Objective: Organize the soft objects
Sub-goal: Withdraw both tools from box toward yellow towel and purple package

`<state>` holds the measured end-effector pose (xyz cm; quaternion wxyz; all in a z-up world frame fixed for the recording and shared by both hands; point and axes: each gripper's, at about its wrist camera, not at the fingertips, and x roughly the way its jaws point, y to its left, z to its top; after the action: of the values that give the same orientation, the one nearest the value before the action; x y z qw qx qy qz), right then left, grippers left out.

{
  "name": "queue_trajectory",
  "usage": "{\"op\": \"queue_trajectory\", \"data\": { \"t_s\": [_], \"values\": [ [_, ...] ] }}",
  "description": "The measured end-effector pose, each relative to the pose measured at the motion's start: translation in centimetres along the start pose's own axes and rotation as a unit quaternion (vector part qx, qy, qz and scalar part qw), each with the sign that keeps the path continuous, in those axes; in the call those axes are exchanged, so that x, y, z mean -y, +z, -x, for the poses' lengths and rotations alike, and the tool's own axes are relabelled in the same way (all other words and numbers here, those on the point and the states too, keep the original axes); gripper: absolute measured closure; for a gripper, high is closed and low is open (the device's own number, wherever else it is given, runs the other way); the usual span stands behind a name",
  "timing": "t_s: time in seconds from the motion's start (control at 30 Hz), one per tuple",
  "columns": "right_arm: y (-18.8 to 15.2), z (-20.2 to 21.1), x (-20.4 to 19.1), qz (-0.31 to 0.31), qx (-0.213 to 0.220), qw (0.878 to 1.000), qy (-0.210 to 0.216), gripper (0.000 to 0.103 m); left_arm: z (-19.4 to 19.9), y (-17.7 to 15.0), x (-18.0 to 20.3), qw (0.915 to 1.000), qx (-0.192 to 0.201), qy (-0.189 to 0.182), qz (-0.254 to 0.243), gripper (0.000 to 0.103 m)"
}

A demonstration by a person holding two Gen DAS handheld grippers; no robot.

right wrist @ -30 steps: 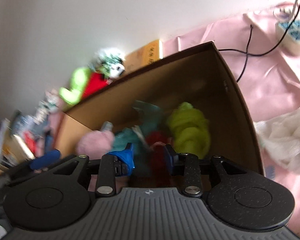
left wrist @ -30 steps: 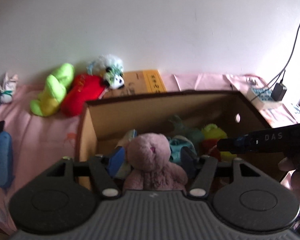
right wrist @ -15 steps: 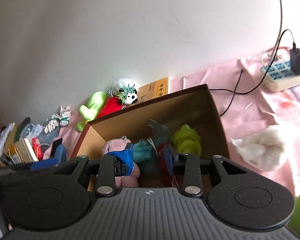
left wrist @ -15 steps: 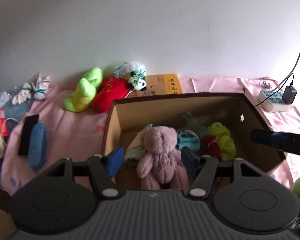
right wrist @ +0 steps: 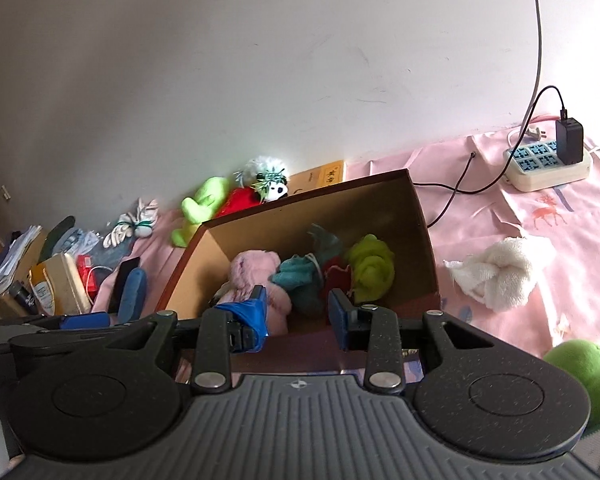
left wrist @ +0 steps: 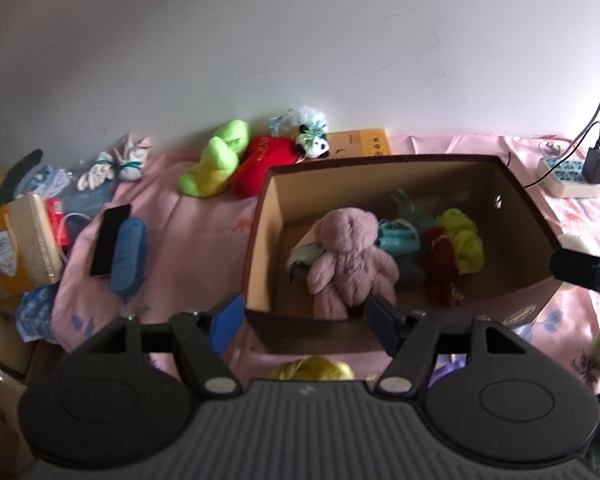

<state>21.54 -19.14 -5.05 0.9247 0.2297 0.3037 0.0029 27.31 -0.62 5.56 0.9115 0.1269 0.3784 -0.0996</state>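
plush toys are what i'm sorting: pink bear (left wrist: 350, 258), teal (left wrist: 396, 236), red (left wrist: 440, 264) and lime (left wrist: 462, 240) ones already lie in the cardboard box (left wrist: 260, 240), while the white towel bundle (right wrist: 500, 272) sits on the pink sheet (right wrist: 540, 216) at 3 o'clock of the box. left gripper (left wrist: 304, 314) is opening with nothing between its fingers; right gripper (right wrist: 298, 312) stands narrowly parted and empty. i judge the bundle light, squashy and non-slip, so i'd pinch it across the knotted middle, not a loose corner.

Left wrist view angled down over cardboard box (left wrist: 512, 184), right wrist view from its right, both sharing it
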Motion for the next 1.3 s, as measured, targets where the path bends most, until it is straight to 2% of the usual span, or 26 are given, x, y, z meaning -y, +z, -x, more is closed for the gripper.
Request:
{"op": "queue_trajectory", "data": {
  "t_s": [0.6,1.3],
  "values": [
    [-2.8,2.8,-1.0,0.044,-0.024,0.999,0.007,0.086,3.3,-3.3,0.7,0.9987,-0.016,0.049,0.007,0.034],
    [-5.4,4.2,-0.7,0.062,-0.068,0.996,0.014,0.086,4.3,-6.5,2.4,0.9971,-0.057,0.050,0.012,0.034]
  ]
}}
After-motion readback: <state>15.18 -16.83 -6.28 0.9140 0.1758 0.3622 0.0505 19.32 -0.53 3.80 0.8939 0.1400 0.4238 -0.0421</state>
